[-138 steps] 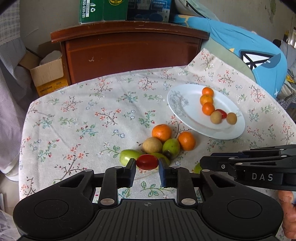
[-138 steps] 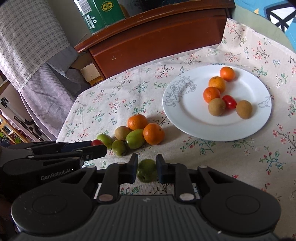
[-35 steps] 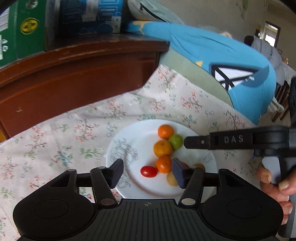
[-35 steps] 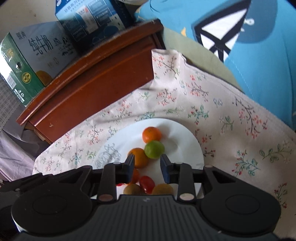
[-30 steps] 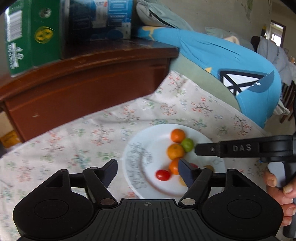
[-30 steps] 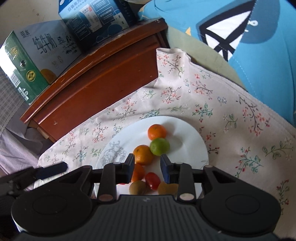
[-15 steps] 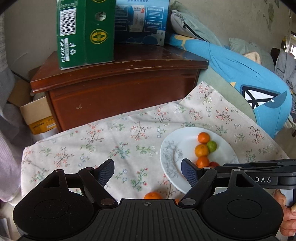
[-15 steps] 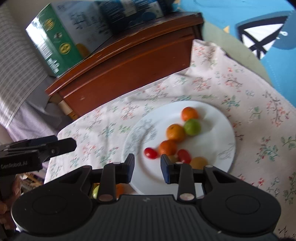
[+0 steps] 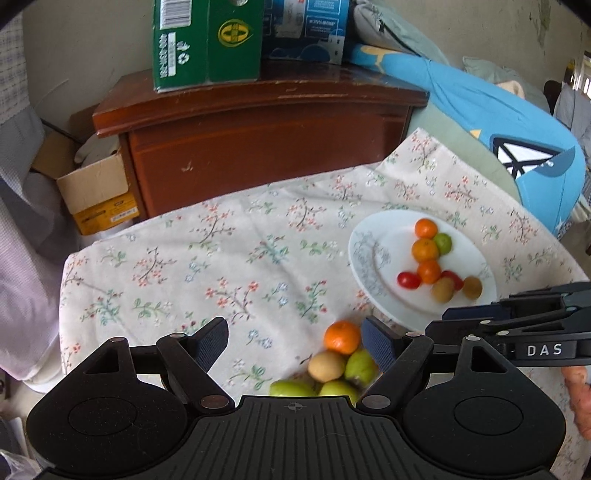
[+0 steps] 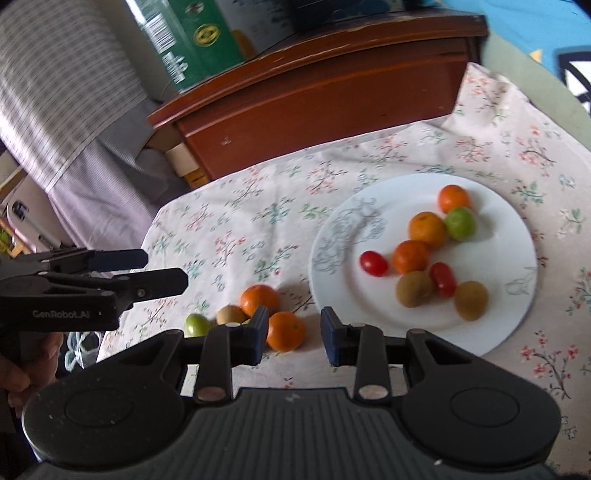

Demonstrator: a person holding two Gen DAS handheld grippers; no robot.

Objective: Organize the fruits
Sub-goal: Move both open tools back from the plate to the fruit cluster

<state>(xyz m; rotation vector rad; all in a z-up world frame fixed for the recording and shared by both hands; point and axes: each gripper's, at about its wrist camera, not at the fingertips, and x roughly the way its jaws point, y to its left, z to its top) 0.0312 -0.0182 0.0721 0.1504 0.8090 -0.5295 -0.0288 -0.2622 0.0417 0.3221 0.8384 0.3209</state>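
Fruits (image 9: 341, 363) lie below both empty tools, left (image 9: 294, 341) wide, right (image 10: 291, 334) narrower.

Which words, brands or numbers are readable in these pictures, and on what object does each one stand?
"DAS": on the right gripper, seen from the left wrist.
"GenRobot.AI": on the left gripper, seen from the right wrist.
Green carton: barcode digits, a recycling sign and a yellow-green logo, too small to read.
Blue carton: white print, too small to read.
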